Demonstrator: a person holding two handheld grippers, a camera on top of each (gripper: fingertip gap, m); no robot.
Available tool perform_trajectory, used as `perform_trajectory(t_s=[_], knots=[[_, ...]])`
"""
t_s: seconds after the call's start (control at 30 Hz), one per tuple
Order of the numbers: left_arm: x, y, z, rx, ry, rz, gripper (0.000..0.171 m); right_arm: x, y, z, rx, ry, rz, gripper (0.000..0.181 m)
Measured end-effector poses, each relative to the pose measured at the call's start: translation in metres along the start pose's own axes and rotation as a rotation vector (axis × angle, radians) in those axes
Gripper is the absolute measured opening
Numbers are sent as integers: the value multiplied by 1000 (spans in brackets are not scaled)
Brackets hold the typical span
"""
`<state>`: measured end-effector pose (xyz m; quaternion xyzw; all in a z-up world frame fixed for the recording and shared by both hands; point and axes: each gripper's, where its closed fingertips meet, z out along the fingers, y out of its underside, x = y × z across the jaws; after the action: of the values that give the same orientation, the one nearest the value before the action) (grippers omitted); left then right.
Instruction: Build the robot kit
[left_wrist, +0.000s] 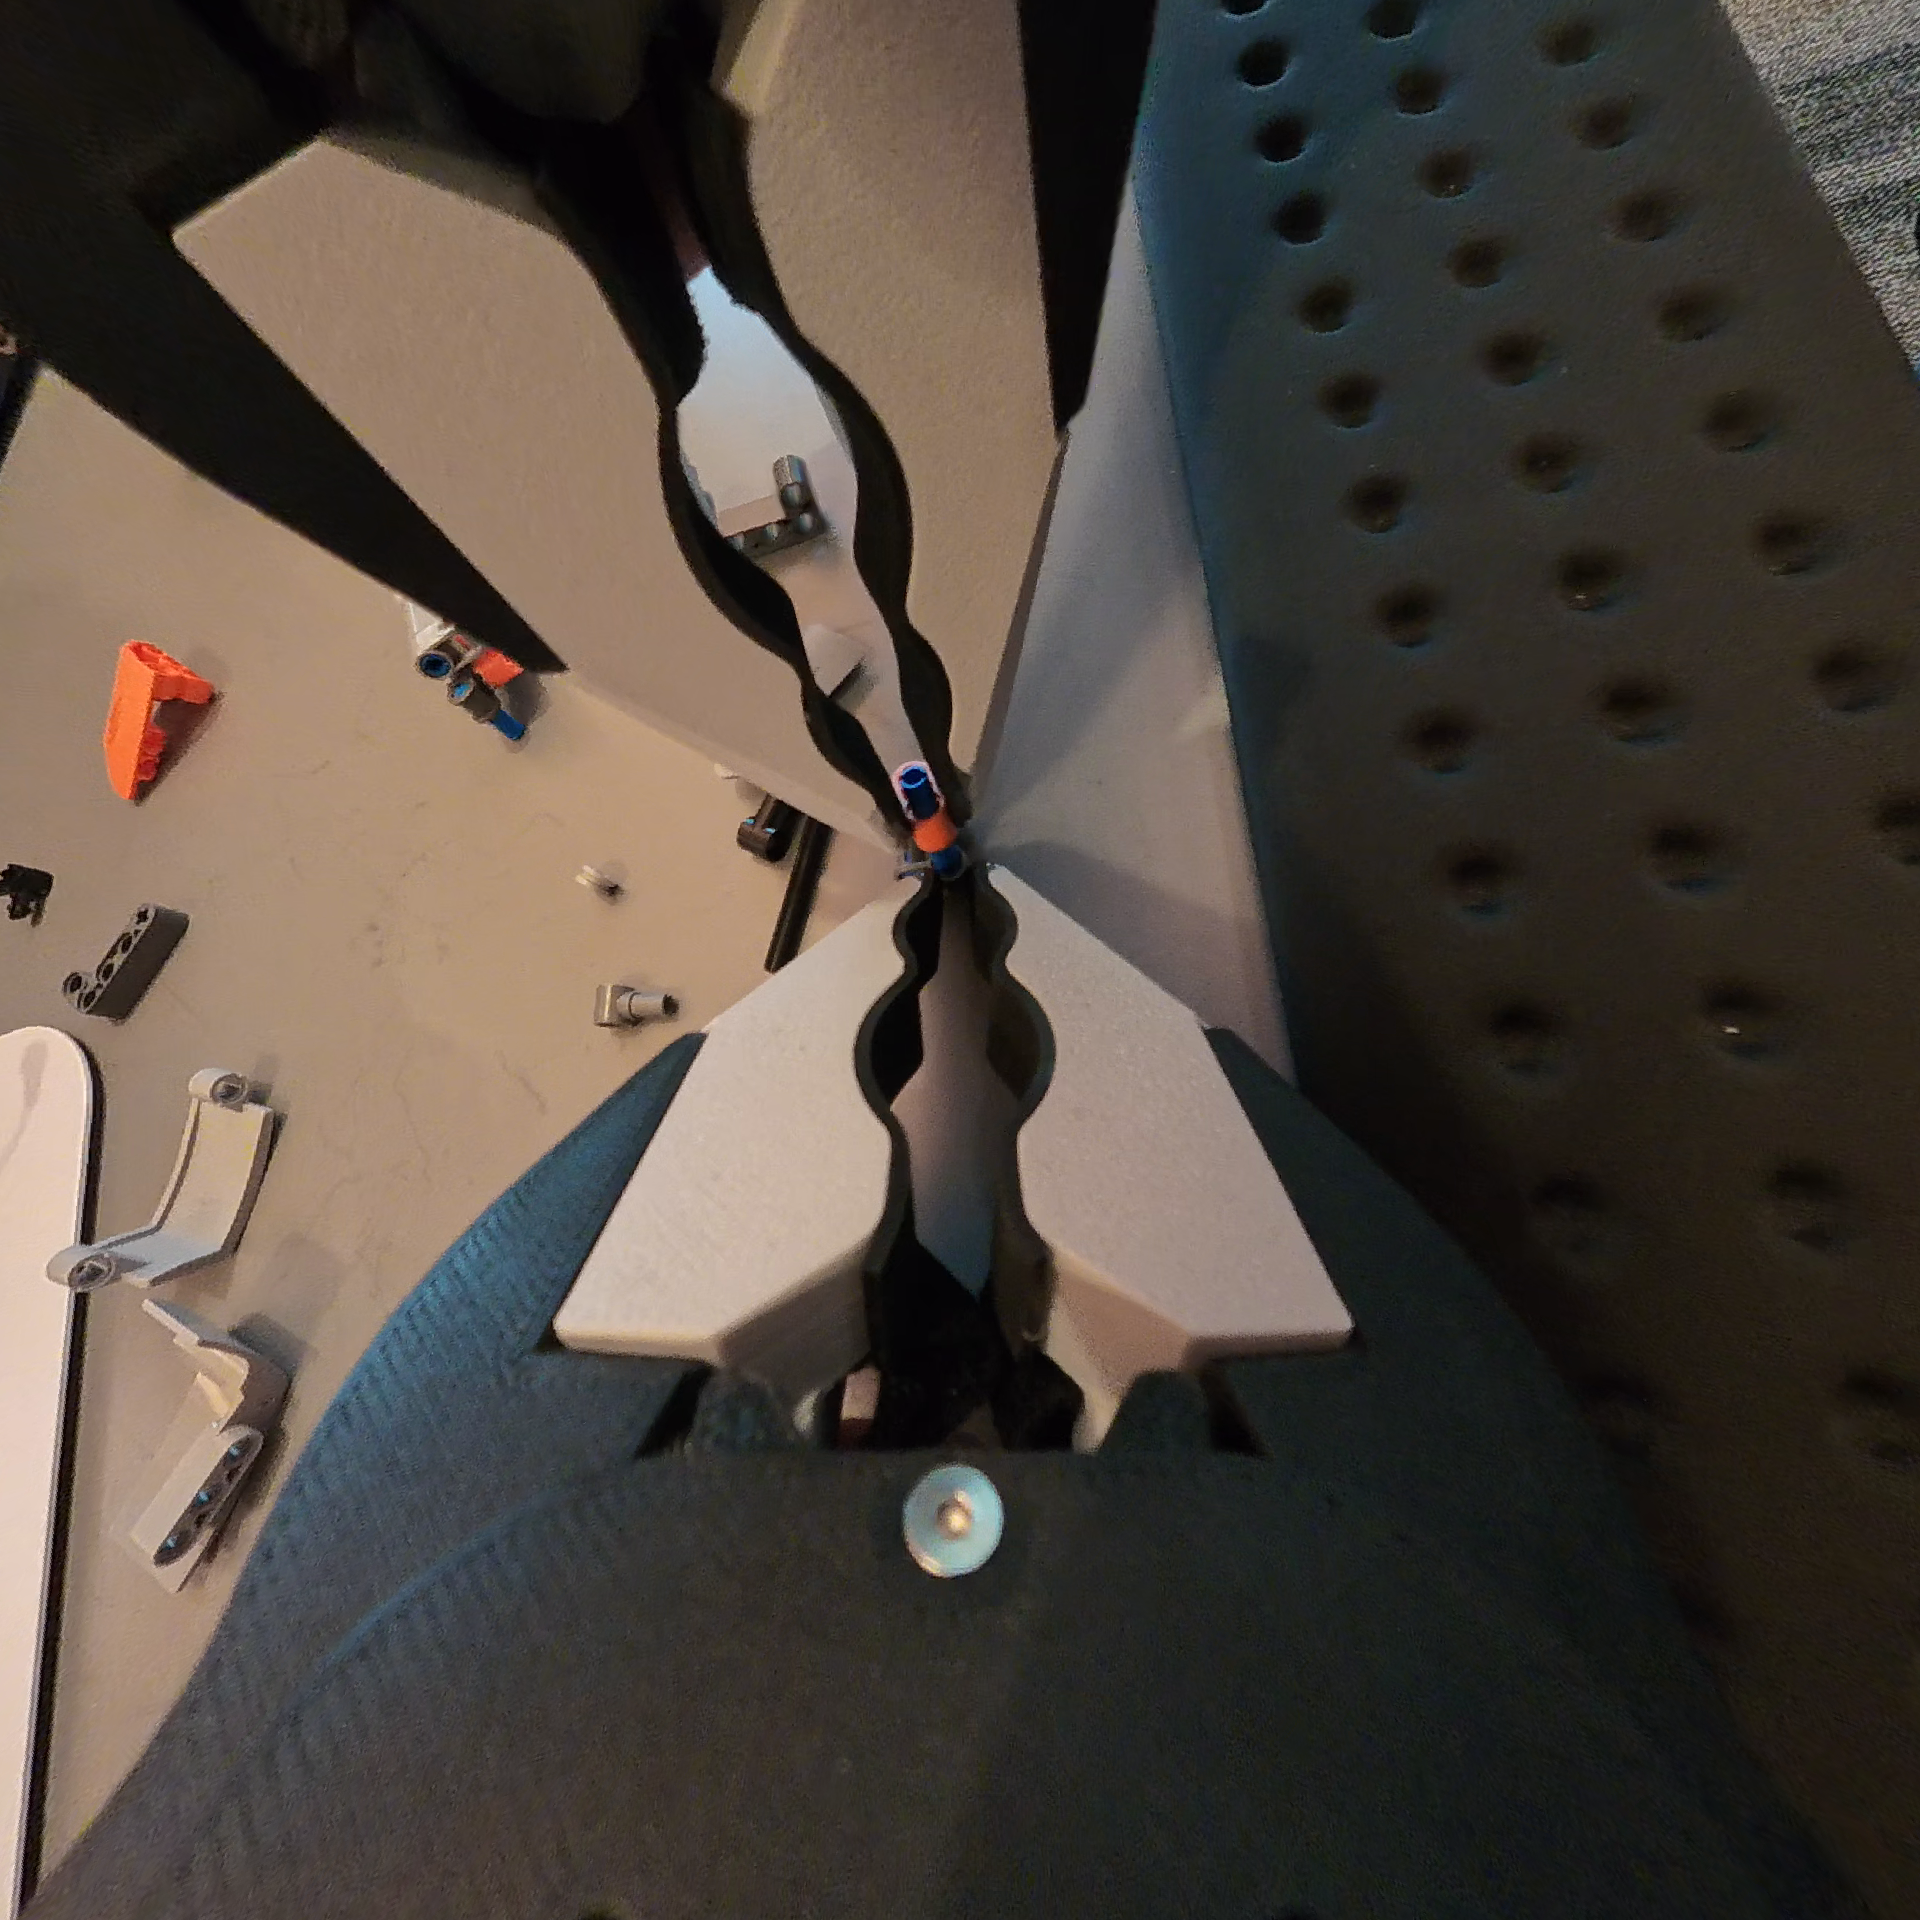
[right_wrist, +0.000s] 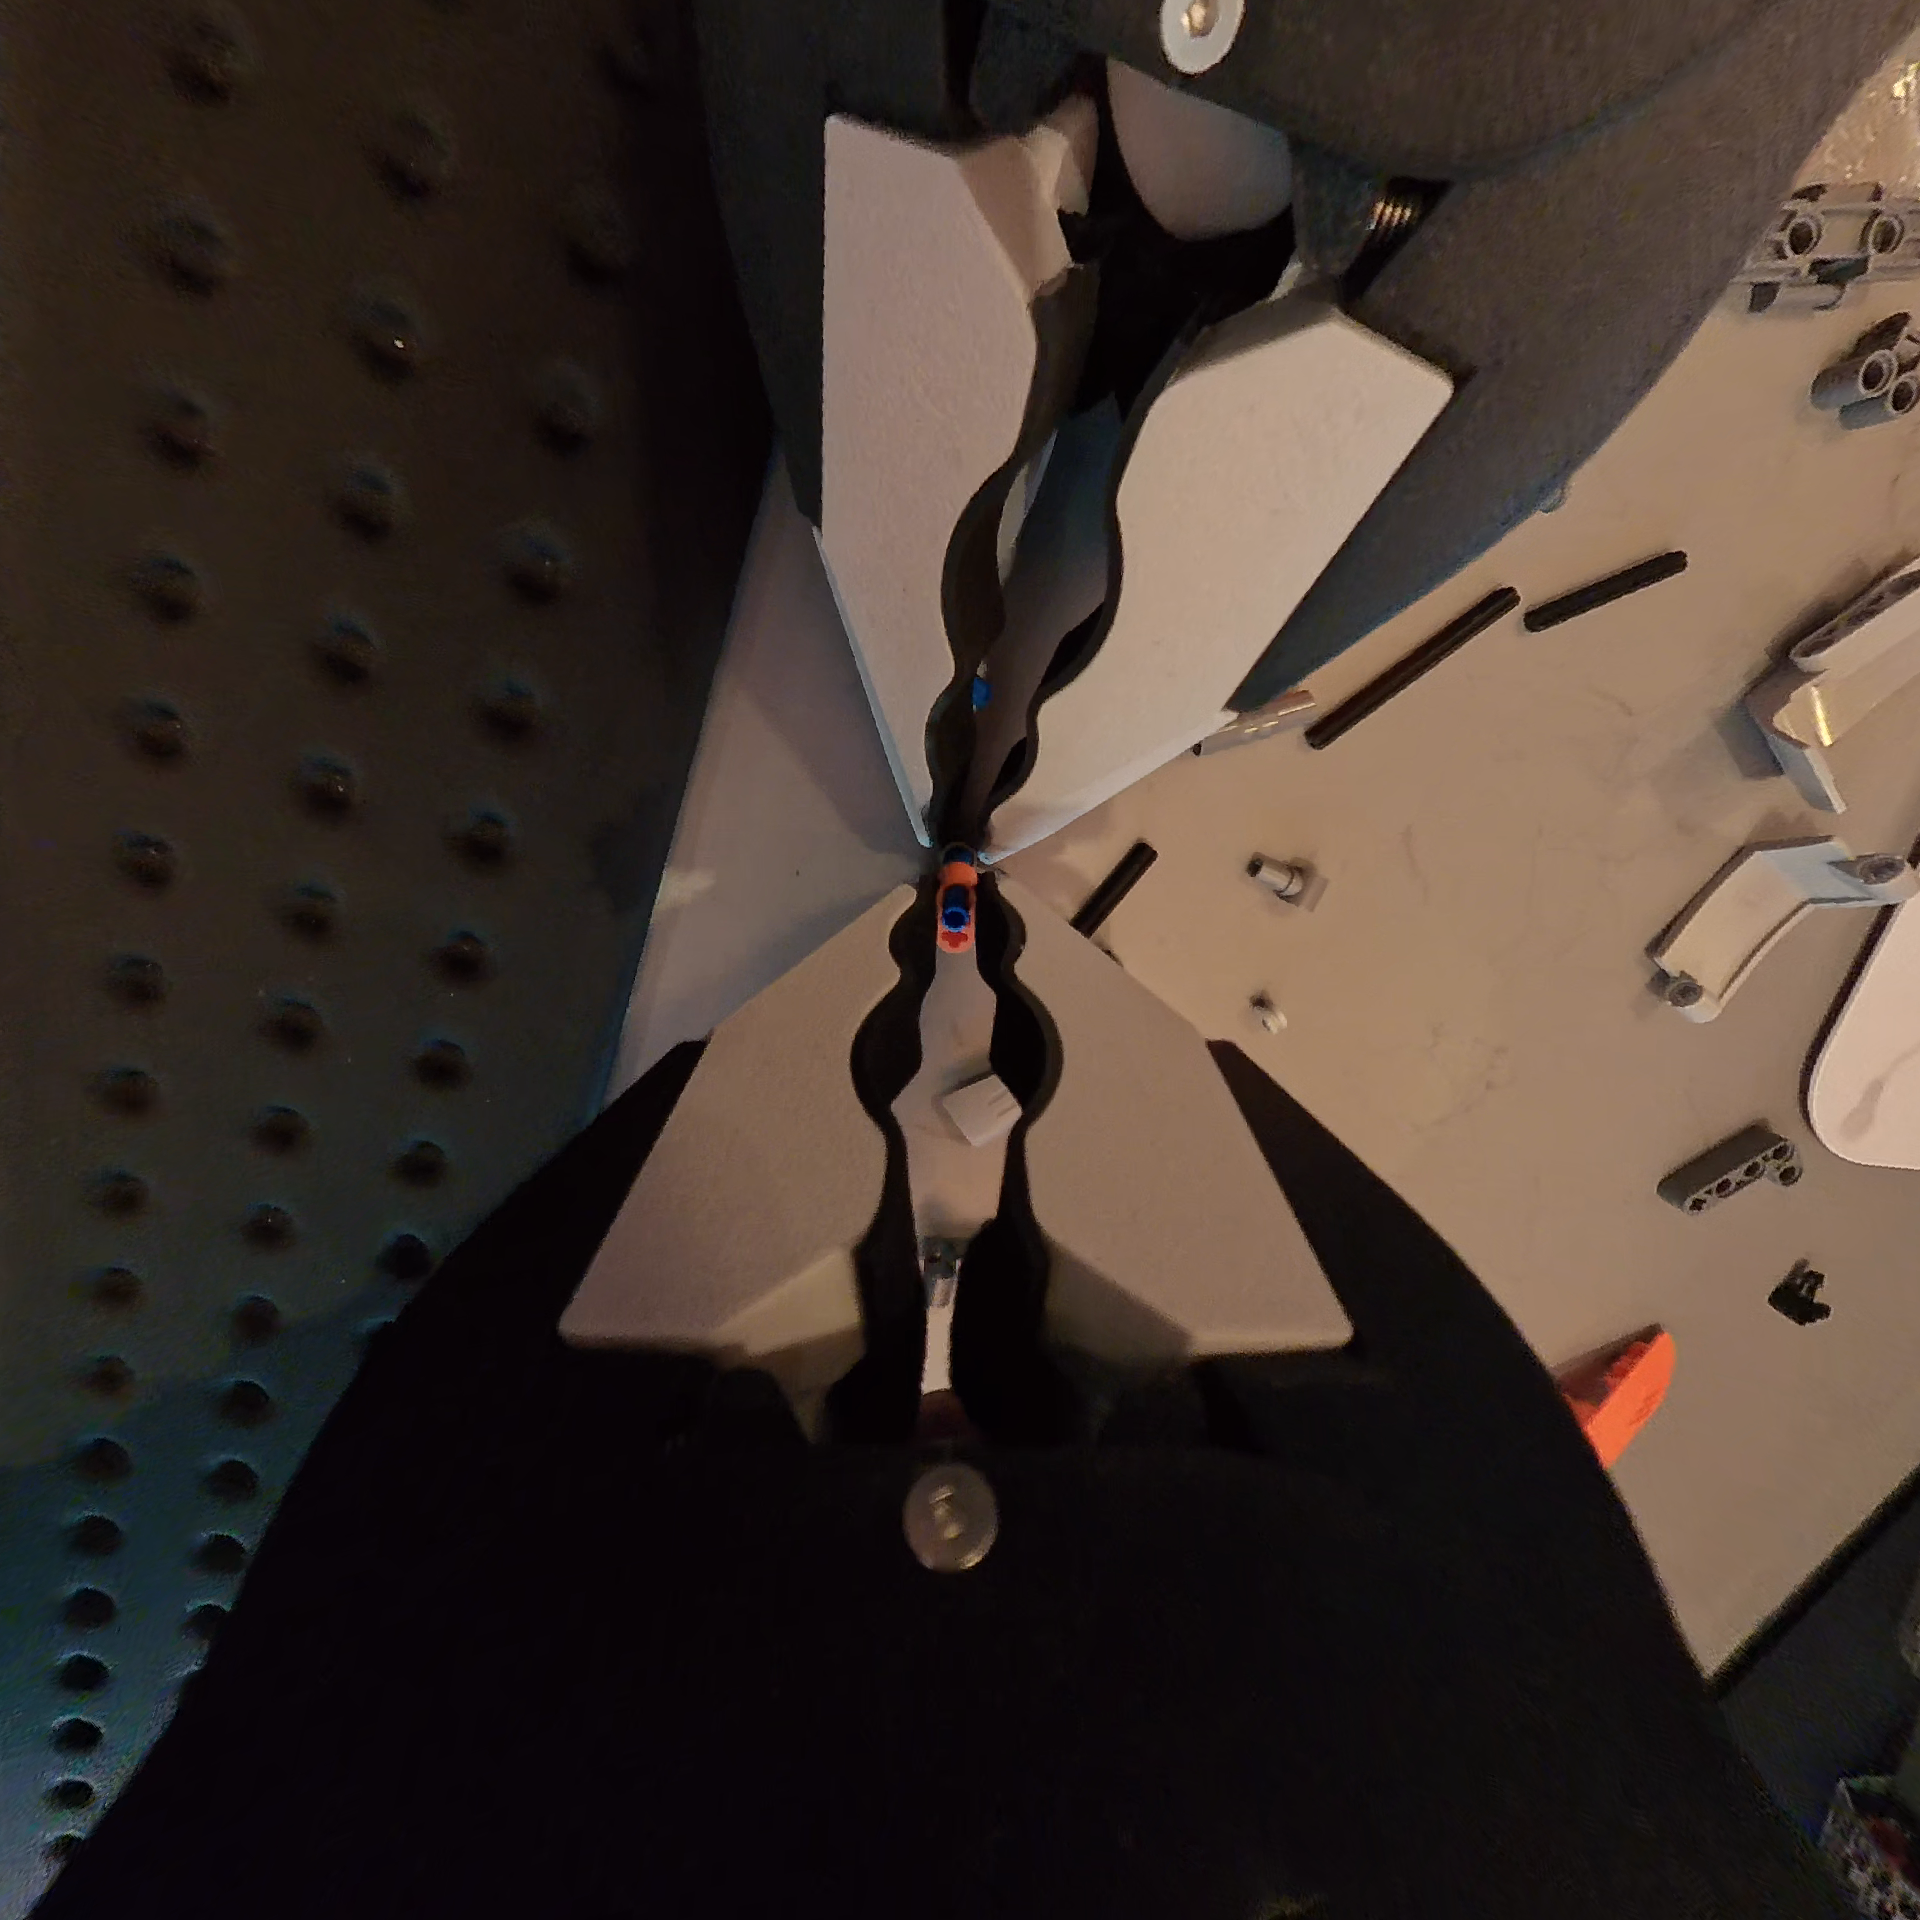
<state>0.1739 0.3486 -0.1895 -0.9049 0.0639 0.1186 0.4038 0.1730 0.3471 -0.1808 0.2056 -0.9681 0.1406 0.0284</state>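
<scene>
A tiny piece made of a blue pin and an orange bush (left_wrist: 930, 826) hangs above the grey table (left_wrist: 395, 894), pinched from both ends. My left gripper (left_wrist: 943, 883) is shut on its lower blue end. The right gripper comes in from the top of the left wrist view, tip to tip with the left. In the right wrist view, my right gripper (right_wrist: 954, 914) is shut on the orange and blue end of the piece (right_wrist: 953, 904), and the left gripper's fingers (right_wrist: 904, 520) close in from above.
A dark perforated panel (left_wrist: 1558, 623) stands right beside both grippers; it also shows in the right wrist view (right_wrist: 312, 727). Loose parts lie on the table: an orange block (left_wrist: 156, 717), a dark grey beam (left_wrist: 125, 961), light grey curved panels (left_wrist: 197, 1184), black axles (right_wrist: 1413, 665) and a white rounded object (left_wrist: 36, 1351). The grippers are tip to tip, or close to it.
</scene>
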Motion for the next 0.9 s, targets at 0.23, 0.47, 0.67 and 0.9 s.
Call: perform_trajectory(t_s=[0.23,0.47,0.67,0.9], knots=[[2,0,1,0,9,5,3,-2,-2,4,25,-42,-12,5],[1,0,1,1,14,-4,3,-1,-3,4,102,-57,66,5],[-8,-2,-3,17,-38,-23,11,4,-6,-5,267,22,159,5],[-26,-34,-25,204,-106,-97,14,16,-24,-57,676,85,276,5]])
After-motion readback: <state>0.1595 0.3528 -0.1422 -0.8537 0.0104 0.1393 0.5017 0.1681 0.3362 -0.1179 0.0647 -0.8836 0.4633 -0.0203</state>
